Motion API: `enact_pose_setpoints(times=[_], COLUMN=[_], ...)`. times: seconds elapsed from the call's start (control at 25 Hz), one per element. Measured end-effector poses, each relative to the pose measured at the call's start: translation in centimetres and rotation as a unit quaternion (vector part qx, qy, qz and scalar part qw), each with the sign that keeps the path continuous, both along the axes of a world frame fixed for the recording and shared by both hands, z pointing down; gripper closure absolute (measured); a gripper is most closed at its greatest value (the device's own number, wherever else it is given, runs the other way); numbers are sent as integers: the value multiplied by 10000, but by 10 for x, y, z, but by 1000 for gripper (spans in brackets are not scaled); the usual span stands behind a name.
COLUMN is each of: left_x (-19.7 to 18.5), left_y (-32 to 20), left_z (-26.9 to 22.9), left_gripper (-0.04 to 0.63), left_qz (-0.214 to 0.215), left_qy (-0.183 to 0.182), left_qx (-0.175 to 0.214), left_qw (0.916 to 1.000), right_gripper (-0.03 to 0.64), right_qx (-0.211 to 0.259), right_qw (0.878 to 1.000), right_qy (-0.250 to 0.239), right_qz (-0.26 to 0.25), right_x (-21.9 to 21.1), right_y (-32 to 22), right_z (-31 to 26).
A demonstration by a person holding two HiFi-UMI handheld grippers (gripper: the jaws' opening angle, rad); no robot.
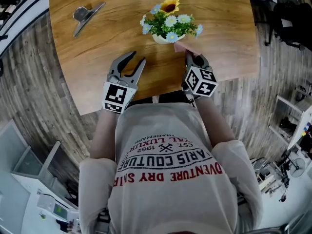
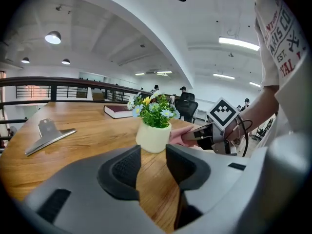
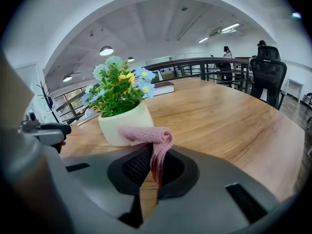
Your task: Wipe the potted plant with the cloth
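Tongs first: left gripper [image 1: 138,57] has its jaws partly spread with nothing between them; bare wood shows through the gap in the left gripper view [image 2: 152,149]. Right gripper [image 1: 193,57] is pinched on the cloth [image 3: 153,138], a pink knitted strip whose folded end curls out over the pad tips [image 3: 155,155].

Potted plant [image 1: 168,26]: small cream pot [image 2: 153,136], rounded, holding dense green leaves, pale blue and white daisies and one yellow sunflower on top. It stands upright on the round wooden table [image 1: 97,48], toward the near edge, ahead of both grippers.

Cloth end lies at the pot's lower wall on the person's right side [image 2: 180,134]. Whether it is touching or just beside cannot be settled.

Pose: both forearms reach forward from the body, each with a marker cube at the wrist. Left gripper points at the pot from near the table edge, stopping short of it. Right gripper tilts down at the pot's near-right side.

Elsewhere: metal clip [image 1: 87,16] lies flat well to the left of the plant. Closed book [image 2: 119,111] sits beyond the pot.

Hard to see: foliage covers most of the pot from overhead. Cloth's far part is swallowed by the jaws. Hands are hidden behind the cubes.
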State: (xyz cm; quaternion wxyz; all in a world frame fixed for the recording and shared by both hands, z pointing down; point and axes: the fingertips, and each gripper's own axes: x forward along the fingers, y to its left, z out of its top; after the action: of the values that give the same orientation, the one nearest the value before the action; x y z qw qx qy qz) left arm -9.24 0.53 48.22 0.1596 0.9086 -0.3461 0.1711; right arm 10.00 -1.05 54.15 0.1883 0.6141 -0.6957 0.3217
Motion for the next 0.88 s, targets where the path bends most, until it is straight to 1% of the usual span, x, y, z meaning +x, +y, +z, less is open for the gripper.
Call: enact_pose_setpoints(times=[0.04, 0.2, 0.32, 0.4, 0.56, 0.76, 0.88], left_x=[5, 25, 40, 50, 69, 86, 92], left_y=[-3, -15, -26, -36, -55, -72, -77], left_z=[2, 9, 12, 13, 18, 25, 35], left_gripper=[411, 298, 205, 160, 117, 82, 72], left_qz=[-7, -63, 4, 66, 327, 815, 1147], left_qy=[26, 135, 94, 42, -103, -308, -598], left_qx=[-18, 19, 195, 349, 523, 625, 625], left_qw=[10000, 9999, 9998, 9994, 9980, 9942, 9896], right_gripper=[580, 580, 580, 580, 580, 580, 580], right_qx=[2, 53, 97, 145, 191, 157, 132], right_qw=[10000, 9995, 9985, 9973, 9952, 9940, 9935], right_qy=[51, 270, 423, 539, 621, 573, 573], right_qz=[-29, -159, -321, -467, -729, -916, -973], right_x=[7, 33, 46, 53, 57, 56, 57], right_y=[-4, -21, -34, -45, -61, -72, -76], right_z=[0, -2, -4, -5, -4, -1, 1])
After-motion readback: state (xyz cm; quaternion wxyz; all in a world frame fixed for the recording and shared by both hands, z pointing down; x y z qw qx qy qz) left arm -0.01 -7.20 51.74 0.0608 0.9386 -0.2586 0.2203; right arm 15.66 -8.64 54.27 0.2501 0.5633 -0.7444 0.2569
